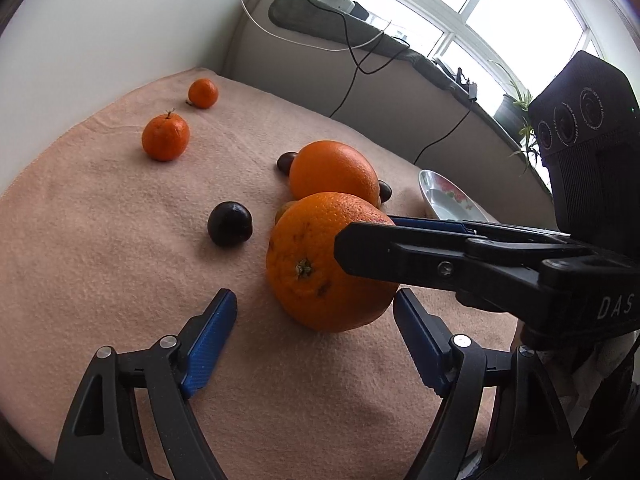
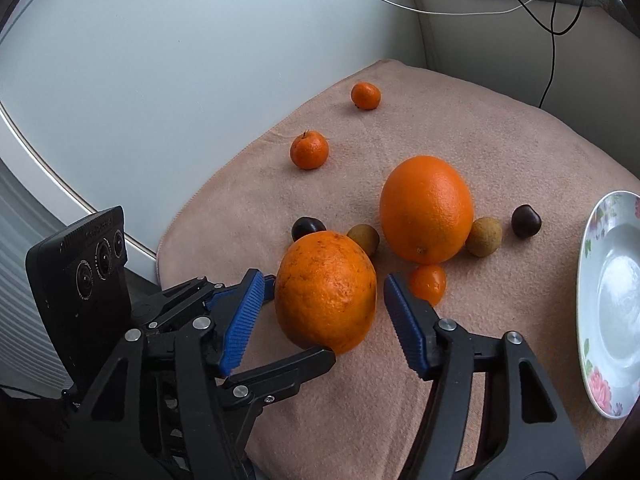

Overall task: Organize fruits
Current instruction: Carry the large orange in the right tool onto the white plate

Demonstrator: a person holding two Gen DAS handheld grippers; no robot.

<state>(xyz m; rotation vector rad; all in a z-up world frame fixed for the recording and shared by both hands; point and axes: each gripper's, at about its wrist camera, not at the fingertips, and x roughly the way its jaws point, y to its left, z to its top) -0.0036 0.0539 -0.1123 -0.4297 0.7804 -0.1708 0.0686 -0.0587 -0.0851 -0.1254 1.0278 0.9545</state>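
Left tongs (image 1: 314,314) spread wide in the left wrist view, gripping nothing; the near orange (image 1: 324,264) sits on the peach blanket (image 1: 100,240) between their blue pads, untouched. Right tongs (image 1: 362,240) reach in from the right, one finger across that orange. A second orange (image 1: 334,170), a dark fruit (image 1: 230,224) and two mandarins (image 1: 165,138) lie beyond. Right wrist view: right tongs (image 2: 322,304) stand open around the near orange (image 2: 326,290), pads just clear of its sides. A floral plate (image 2: 612,304) rests at the right.
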